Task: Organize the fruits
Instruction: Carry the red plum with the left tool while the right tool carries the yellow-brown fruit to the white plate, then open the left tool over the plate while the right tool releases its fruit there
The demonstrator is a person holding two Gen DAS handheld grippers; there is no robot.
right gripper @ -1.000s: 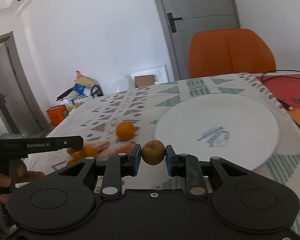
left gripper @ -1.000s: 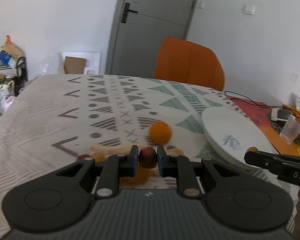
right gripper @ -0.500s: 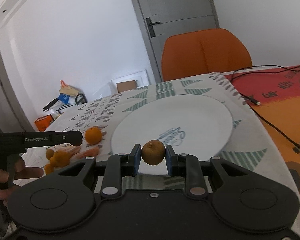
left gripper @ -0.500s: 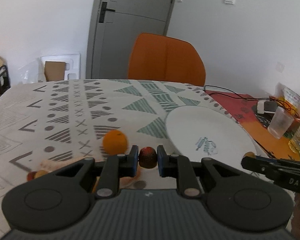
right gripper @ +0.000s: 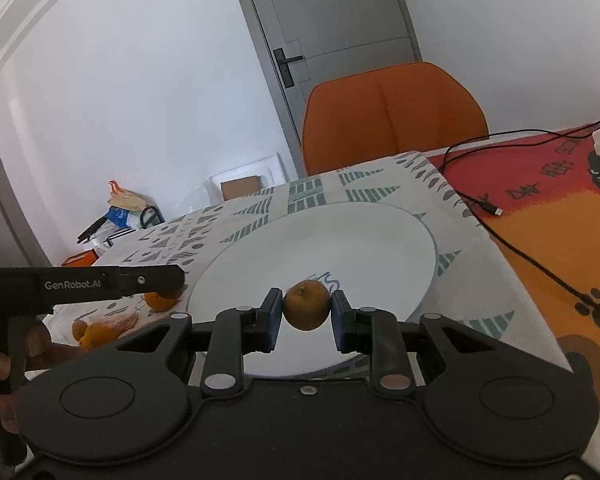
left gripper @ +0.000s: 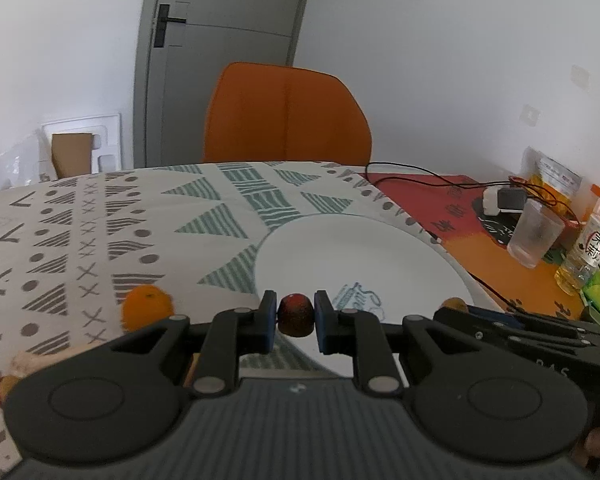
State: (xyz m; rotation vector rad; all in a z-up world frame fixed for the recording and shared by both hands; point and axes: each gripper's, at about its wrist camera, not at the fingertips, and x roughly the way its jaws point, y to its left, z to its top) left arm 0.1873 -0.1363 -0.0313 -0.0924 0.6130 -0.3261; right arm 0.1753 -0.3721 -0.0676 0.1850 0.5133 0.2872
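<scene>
My left gripper (left gripper: pixel 295 320) is shut on a small dark red fruit (left gripper: pixel 296 314), held over the near edge of the white plate (left gripper: pixel 360 256). My right gripper (right gripper: pixel 306 314) is shut on a round brown fruit (right gripper: pixel 306 309), held above the near part of the same plate (right gripper: pixel 340 240). An orange (left gripper: pixel 146 306) lies on the patterned tablecloth left of the plate. Small orange fruits (right gripper: pixel 94 332) and a pale packet lie near it. The left gripper's body (right gripper: pixel 80 282) shows in the right wrist view at left.
An orange chair (left gripper: pixel 286 114) stands behind the table. At right, on a red-orange mat (left gripper: pixel 460 216), are black cables, a plastic cup (left gripper: pixel 534 234), a bottle (left gripper: pixel 588 246) and a charger. The patterned tablecloth (left gripper: pixel 100 220) covers the table's left part.
Both grippers have moved right toward the plate, keeping their fruits. The plate now lies under both grippers, and the orange has slid left in view.
</scene>
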